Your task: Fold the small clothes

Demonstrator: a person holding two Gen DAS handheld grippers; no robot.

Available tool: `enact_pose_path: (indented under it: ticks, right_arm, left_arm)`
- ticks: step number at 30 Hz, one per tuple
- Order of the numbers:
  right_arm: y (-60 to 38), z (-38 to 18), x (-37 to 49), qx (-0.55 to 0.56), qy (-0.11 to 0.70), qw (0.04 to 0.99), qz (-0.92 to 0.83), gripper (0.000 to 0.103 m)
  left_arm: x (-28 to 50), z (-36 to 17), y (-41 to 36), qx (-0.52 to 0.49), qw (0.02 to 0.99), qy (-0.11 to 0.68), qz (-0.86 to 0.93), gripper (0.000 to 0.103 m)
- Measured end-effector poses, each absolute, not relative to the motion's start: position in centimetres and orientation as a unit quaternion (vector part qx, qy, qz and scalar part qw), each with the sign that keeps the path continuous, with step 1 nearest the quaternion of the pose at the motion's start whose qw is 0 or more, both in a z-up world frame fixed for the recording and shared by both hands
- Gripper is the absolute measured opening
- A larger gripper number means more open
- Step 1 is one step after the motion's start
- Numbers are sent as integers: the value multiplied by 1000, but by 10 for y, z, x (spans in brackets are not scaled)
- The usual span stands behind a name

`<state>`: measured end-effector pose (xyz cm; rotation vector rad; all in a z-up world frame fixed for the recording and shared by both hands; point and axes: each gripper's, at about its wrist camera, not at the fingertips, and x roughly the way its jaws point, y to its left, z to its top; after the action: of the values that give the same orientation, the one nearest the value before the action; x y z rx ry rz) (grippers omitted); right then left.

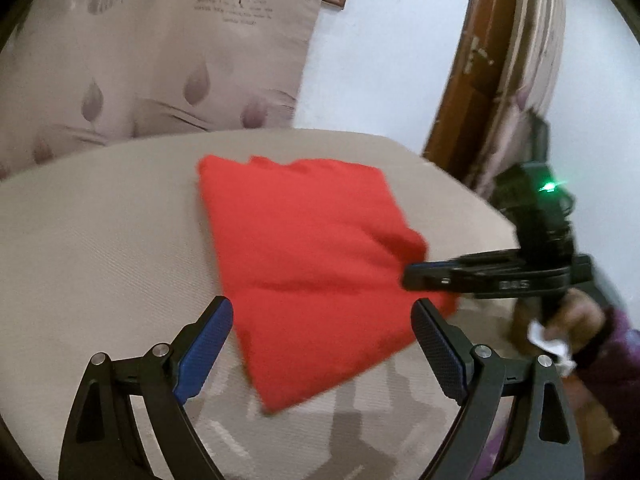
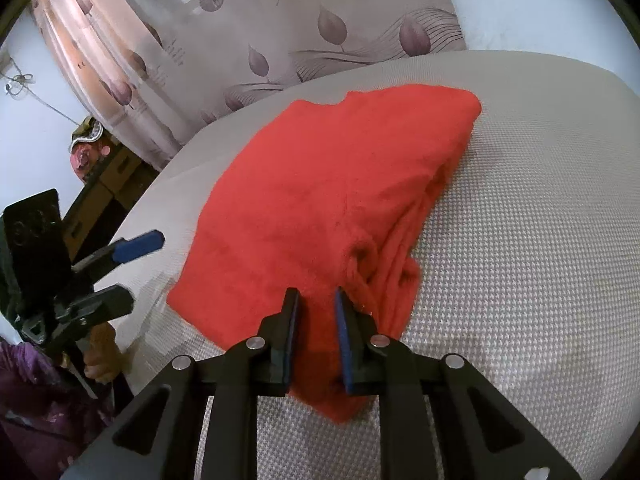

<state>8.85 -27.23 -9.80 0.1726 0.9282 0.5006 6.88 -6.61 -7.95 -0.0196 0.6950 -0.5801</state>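
1. The folded red garment (image 2: 328,200) lies mid-surface on the grey woven cushion (image 2: 520,260).
2. The right gripper (image 2: 316,300) pinches the garment's near corner, jaws almost together.
3. The left gripper (image 1: 322,320) hovers wide apart at the cushion's near edge, empty.

Folded red garment (image 2: 320,184)
Bright red, soft fabric, folded flat in layers, edges bunched along one side, lying on the grey tabletop (image 2: 520,220).
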Motion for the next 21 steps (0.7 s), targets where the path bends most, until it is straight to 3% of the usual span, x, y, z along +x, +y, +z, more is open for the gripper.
enact_pose_path:
  ticks: [17, 21]
  right_arm:
    - [-280, -94, 77, 136, 421, 864, 242, 43]
    - [-286, -85, 64, 168, 398, 872, 229, 48]
  left_arm:
    - [79, -82, -69, 44, 916, 337, -214, 92]
    - [84, -79, -69, 53, 921, 330, -202, 97]
